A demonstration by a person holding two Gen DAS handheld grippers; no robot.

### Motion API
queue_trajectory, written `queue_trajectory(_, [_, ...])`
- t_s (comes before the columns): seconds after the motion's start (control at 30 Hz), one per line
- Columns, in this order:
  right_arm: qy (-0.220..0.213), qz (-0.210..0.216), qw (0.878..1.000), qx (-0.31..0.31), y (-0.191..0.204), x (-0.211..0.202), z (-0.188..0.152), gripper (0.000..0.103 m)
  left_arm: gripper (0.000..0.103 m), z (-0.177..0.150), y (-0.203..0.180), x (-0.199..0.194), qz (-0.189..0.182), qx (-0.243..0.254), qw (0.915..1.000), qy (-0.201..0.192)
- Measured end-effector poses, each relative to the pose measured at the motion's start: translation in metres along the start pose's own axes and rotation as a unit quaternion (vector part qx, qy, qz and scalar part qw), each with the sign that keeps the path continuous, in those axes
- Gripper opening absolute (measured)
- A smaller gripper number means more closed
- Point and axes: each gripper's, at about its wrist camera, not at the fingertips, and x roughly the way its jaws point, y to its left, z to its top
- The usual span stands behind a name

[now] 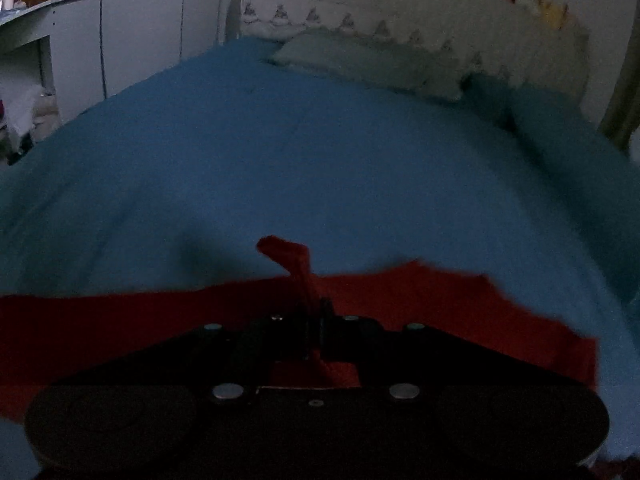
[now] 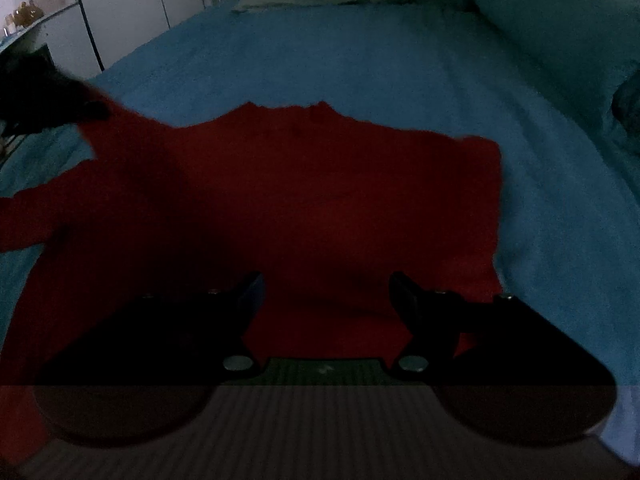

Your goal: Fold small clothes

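garments: one red long-sleeved top [image 2: 304, 200] is lying spread on the blue bedspread [image 2: 360, 52], neckline pointing toward the headboard, one sleeve trailing off to the left edge of the right wrist view.
grippers: two are showing. the left gripper [image 1: 314, 308] is sitting with its fingers pressed together, pinching a raised fold of the red top that is sticking up between them. the right gripper [image 2: 326, 280] is hovering with its fingers spread wide over the lower part of the top, gripping nothing.
left gripper seen from the right: a dark blurred shape [image 2: 52, 100] is meeting the top's left shoulder area.
pillows: one pale pillow [image 1: 360, 60] is lying at the head of the bed; one blue bolster [image 2: 552, 28] is running along the right side.
around: a patterned headboard [image 1: 420, 12], a white cupboard [image 1: 152, 20] and one shelf [image 1: 36, 4] carrying blurred objects are standing beyond the bed.
in the way: the left gripper's body is covering the near part of the top in its own view.
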Motion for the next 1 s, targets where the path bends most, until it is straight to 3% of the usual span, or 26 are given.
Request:
queue_trajectory(0.1, [0.014,-0.009,1.0,0.002,-0.001,0.01,-0.005,0.085,0.004,-0.024,0.019,0.024,0.012,0.002,0.9996,0.026])
queue_trajectory(0.23, [0.027,-0.035,0.999,0.014,-0.012,0.016,-0.013,0.085,0.004,-0.041,0.019,0.031,0.018,0.0,0.9994,0.03])
queue_trajectory(0.4, [0.03,-0.103,0.993,0.051,-0.047,0.007,-0.028,0.089,0.004,-0.03,0.012,0.025,0.013,-0.012,0.9993,0.032])
queue_trajectory(0.53, [0.048,-0.114,0.99,0.074,-0.062,-0.007,-0.033,0.089,0.007,-0.029,0.016,0.023,0.01,-0.008,0.9993,0.036])
queue_trajectory(0.63, [0.064,-0.123,0.989,0.05,-0.054,-0.018,-0.033,0.091,0.014,-0.032,0.023,0.021,0.018,0.002,0.9988,0.045])
queue_trajectory(0.73, [0.047,-0.12,0.991,0.035,-0.042,-0.034,-0.025,0.091,0.023,-0.032,0.028,0.014,0.042,0.013,0.9979,0.049])
queue_trajectory(0.8, [0.016,-0.108,0.994,0.021,-0.03,-0.046,-0.014,0.092,0.038,-0.03,0.033,0.003,0.084,0.023,0.9948,0.052])
queue_trajectory(0.87, [-0.007,-0.094,0.996,0.005,-0.022,-0.047,-0.005,0.096,0.044,-0.022,0.037,-0.012,0.126,0.03,0.9907,0.042])
queue_trajectory(0.9, [-0.017,-0.088,0.996,-0.006,-0.018,-0.041,0.0,0.097,0.045,-0.019,0.038,-0.019,0.123,0.032,0.9913,0.034])
queue_trajectory(0.97, [-0.024,-0.074,0.997,-0.012,-0.016,-0.023,0.007,0.097,0.064,-0.011,0.034,-0.022,0.087,0.038,0.9949,0.035])
queue_trajectory(1.0, [-0.025,-0.069,0.997,-0.009,-0.016,-0.012,0.009,0.097,0.068,-0.01,0.03,-0.019,0.067,0.044,0.996,0.039])
